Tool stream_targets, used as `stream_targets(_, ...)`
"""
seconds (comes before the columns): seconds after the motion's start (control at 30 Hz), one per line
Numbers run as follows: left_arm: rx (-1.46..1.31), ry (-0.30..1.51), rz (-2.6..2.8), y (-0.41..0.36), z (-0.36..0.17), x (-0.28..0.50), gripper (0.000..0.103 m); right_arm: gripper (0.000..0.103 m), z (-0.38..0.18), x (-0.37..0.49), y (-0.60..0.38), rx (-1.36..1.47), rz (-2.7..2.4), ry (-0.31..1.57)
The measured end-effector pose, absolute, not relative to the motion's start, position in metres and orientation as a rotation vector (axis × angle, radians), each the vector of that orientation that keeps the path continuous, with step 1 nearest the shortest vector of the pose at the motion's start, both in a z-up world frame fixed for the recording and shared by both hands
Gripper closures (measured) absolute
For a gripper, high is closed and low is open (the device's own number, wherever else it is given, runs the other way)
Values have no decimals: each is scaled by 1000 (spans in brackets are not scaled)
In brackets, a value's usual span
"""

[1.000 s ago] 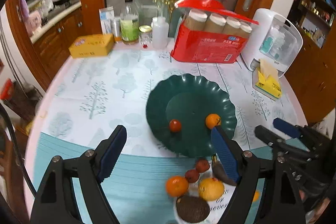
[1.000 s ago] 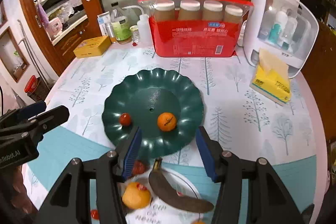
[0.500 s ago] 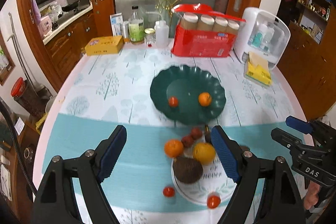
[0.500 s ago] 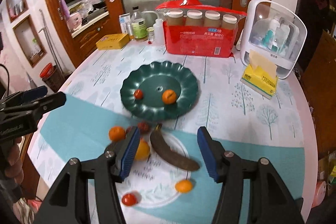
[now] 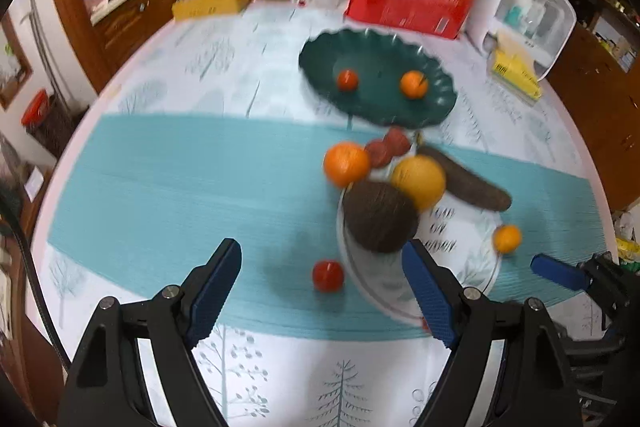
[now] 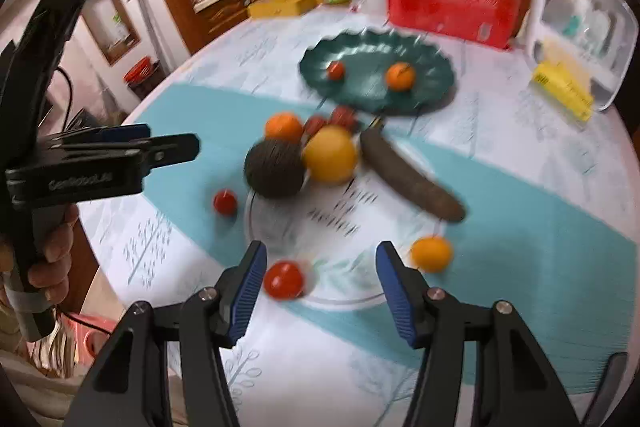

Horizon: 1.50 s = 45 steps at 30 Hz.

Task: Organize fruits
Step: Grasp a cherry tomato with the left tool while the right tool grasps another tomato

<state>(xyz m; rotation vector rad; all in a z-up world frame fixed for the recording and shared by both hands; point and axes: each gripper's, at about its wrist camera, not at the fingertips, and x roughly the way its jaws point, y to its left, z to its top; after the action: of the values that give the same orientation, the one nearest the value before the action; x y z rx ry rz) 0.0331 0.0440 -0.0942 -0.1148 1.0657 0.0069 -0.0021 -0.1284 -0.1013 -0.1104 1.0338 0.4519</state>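
Right wrist view: my right gripper gapes empty, so I should centre the red tomato at the white plate's near rim before closing.

left wrist: steeply down, near table | right wrist: same | shared: white plate, green plate

We see both fisheye views evenly lit by soft indoor light, bowed hard toward black corners, smeared by motion blur (worst in the right wrist view, where the green plate and far red box streak), with faint shadows under the fruit.
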Motion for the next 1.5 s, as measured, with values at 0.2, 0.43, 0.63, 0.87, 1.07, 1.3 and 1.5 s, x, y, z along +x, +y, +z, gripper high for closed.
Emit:
stream_targets(0.2,-165,1112,23,49,-134,27,22,46,-129,-11,-116,-136,510,1053)
stream_targets(0.43,-212,1137,32,51,-164,34,34,46,-150,-17,-102,-186,547,1045)
stream_targets(0.63,-238,1130,25,47,-173,39,42,46,-164,-18,-96,-228,555,1041)
stream_targets(0.87,-231,1115,19,42,-178,43,65,63,-177,-16,-89,-293,540,1041)
stream_targets(1.07,-231,1115,11,39,-179,46,79,67,-178,-17,-84,-326,535,1012)
stream_targets(1.3,-248,1125,19,39,-173,40,79,68,-175,-14,-89,-297,541,1039)
stream_targets(1.5,-240,1101,17,36,-134,34,79,68,-151,-9,-103,-241,544,1039)
